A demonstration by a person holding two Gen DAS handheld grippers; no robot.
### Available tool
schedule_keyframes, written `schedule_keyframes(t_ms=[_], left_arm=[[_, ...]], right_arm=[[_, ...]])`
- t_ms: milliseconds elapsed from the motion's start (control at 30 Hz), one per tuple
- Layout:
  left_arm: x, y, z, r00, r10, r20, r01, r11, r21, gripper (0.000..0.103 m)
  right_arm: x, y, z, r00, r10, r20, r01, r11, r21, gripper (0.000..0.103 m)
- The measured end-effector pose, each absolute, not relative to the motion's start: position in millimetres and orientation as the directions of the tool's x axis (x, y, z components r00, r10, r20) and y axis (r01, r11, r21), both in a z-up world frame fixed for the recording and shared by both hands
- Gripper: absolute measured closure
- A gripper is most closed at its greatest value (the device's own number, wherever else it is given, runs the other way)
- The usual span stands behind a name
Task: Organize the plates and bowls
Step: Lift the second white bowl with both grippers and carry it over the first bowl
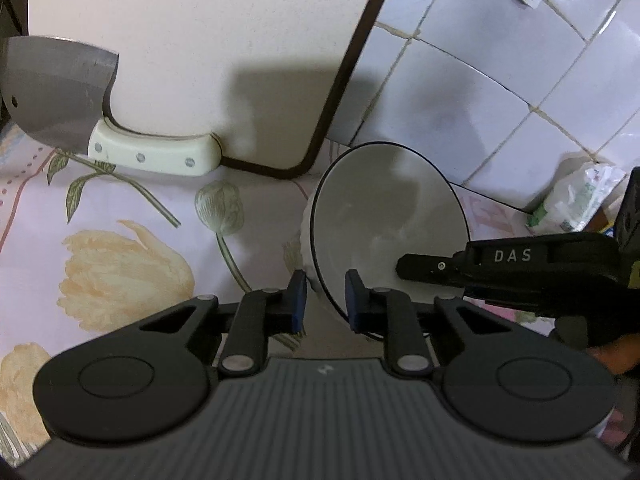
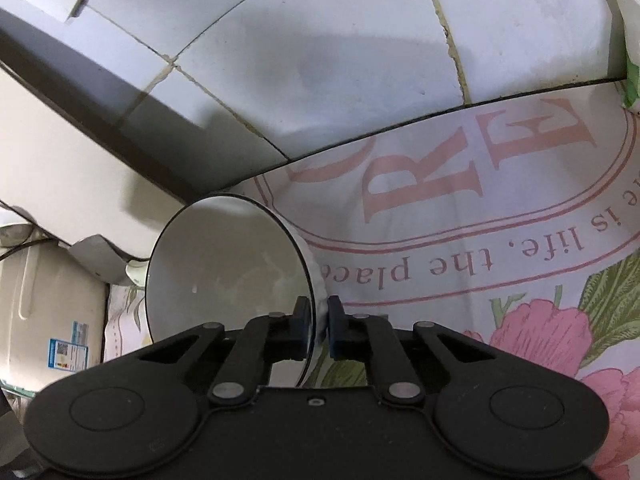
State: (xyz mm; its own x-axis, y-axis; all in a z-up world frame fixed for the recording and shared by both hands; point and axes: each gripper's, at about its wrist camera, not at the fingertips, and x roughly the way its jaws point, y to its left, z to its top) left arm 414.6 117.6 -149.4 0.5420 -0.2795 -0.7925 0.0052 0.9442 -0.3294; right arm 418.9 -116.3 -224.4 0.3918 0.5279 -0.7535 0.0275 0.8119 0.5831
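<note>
We see a white bowl (image 1: 384, 216) with a thin dark rim tipped on its side above the flowered tabletop (image 1: 120, 240), its opening turned toward the left wrist camera. Our landmark is this bowl. The left tool (image 1: 326, 300) straddles the bowl's lower rim, one blue pad outside the wall and one inside — the pads look close to the rim, but we cannot tell whether they press on it. From the bowl's right, the right tool (image 1: 404, 266) reaches in, a black finger lying over the inner face. In the right wrist view the right tool (image 2: 318, 322) is clenched on the bowl (image 2: 224, 276), its blue pads (image 2: 301, 322) pinching the rim between them.

Behind the bowl, a white cutting board (image 1: 208, 48) with a dark edge leans against the tiled wall (image 1: 500, 72). Well to the bowl's left, a cleaver (image 1: 64, 96) with a cream handle rests against the board's lower edge. To the bowl's right, by the wall, lies a crumpled plastic packet (image 1: 576, 196).
</note>
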Motion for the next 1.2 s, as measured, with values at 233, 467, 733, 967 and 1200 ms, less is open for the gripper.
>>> schedule_keyframes(t_ms=[233,467,733,967,1200], left_arm=[[393,110,-126,0.539,-0.272,-0.797,0.027,0.952,-0.306,0.084],[353,97,-81,0.532,-0.282,-0.798,0.055,0.952,-0.300,0.084],[292,85,-42,0.524,-0.249,-0.815,0.058,0.965,-0.257,0.084],[245,88,-35,0.496,-0.253,-0.831,0.037,0.962,-0.271,0.083],[218,86,-33,0.500,-0.228,-0.836,0.043,0.970,-0.239,0.083]], right_arm=[[397,-128,-205,0.385,0.559,-0.734,0.019,0.791,0.612,0.090],[362,-141,-159,0.387,0.574,-0.721,-0.007,0.784,0.620,0.088],[306,-155,-130,0.379,0.618,-0.689,-0.023,0.751,0.660,0.087],[260,-157,-133,0.334,0.649,-0.683,-0.015,0.729,0.685,0.087],[222,-153,-142,0.312,0.649,-0.694,0.013,0.727,0.686,0.086]])
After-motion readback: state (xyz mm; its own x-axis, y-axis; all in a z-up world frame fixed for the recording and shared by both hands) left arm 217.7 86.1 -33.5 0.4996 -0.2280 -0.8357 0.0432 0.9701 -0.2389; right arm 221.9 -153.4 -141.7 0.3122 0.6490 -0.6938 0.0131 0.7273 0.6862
